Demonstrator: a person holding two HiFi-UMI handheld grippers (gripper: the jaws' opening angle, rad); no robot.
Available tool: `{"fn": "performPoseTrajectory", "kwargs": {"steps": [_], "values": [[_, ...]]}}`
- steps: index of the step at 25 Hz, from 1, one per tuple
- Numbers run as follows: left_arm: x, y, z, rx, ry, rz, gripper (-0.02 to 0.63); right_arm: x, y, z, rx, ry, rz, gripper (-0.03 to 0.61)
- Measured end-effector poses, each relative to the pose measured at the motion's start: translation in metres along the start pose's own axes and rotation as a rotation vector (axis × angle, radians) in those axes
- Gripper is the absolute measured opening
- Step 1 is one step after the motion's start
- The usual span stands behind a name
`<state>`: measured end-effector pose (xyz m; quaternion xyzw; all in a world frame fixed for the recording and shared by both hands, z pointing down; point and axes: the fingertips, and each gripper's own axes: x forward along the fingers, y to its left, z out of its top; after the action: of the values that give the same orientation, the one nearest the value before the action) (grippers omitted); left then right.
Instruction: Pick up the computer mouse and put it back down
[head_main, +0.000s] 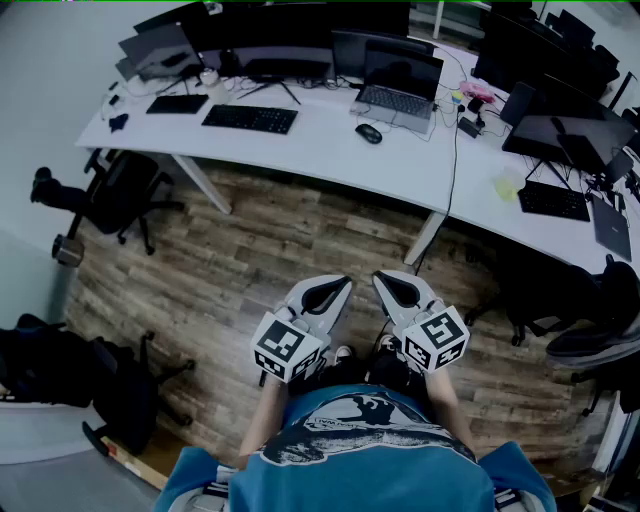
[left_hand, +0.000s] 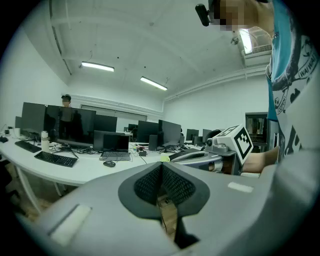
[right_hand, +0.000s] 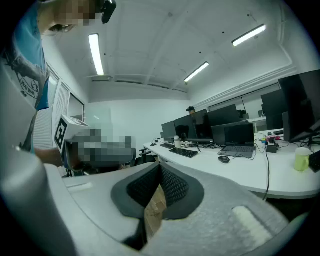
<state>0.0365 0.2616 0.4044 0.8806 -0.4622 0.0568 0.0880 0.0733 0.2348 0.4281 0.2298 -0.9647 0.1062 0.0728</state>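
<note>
The black computer mouse (head_main: 368, 133) lies on the long white desk (head_main: 330, 150), just left of an open laptop (head_main: 398, 85). It also shows small and far off as the mouse (left_hand: 109, 163) in the left gripper view and the mouse (right_hand: 224, 159) in the right gripper view. Both grippers are held close to the person's body over the wooden floor, well short of the desk. My left gripper (head_main: 325, 293) is shut with nothing in it. My right gripper (head_main: 398, 288) is shut and empty too, side by side with the left. Their dark pads meet in both gripper views.
A black keyboard (head_main: 250, 118) and several dark monitors line the desk. A cable (head_main: 450, 190) hangs off the desk edge by a white desk leg (head_main: 425, 238). Office chairs (head_main: 110, 195) stand left, another chair (head_main: 600, 330) right. A person (left_hand: 66, 107) stands behind the monitors.
</note>
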Motion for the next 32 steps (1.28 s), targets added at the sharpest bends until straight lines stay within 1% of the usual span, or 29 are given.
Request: {"fn": "performPoseTrajectory", "kwargs": {"steps": [9, 15, 21, 26, 32], "values": [[-0.010, 0.012, -0.004, 0.001, -0.006, -0.015, 0.015, 0.011, 0.007, 0.004, 0.010, -0.040, -0.014, 0.002], [-0.014, 0.018, -0.009, -0.011, -0.012, -0.021, 0.014, 0.014, 0.012, -0.001, 0.011, -0.020, -0.019, 0.002], [-0.004, 0.022, -0.008, -0.021, -0.017, -0.040, 0.015, 0.019, 0.003, -0.002, 0.021, -0.005, -0.026, 0.002], [0.018, 0.031, -0.011, -0.030, 0.001, -0.047, 0.014, 0.027, -0.017, -0.004, 0.032, 0.003, -0.022, 0.002], [0.062, 0.060, -0.007, -0.039, 0.012, -0.020, 0.014, 0.054, -0.071, 0.000, 0.044, 0.008, 0.004, 0.002]]}}
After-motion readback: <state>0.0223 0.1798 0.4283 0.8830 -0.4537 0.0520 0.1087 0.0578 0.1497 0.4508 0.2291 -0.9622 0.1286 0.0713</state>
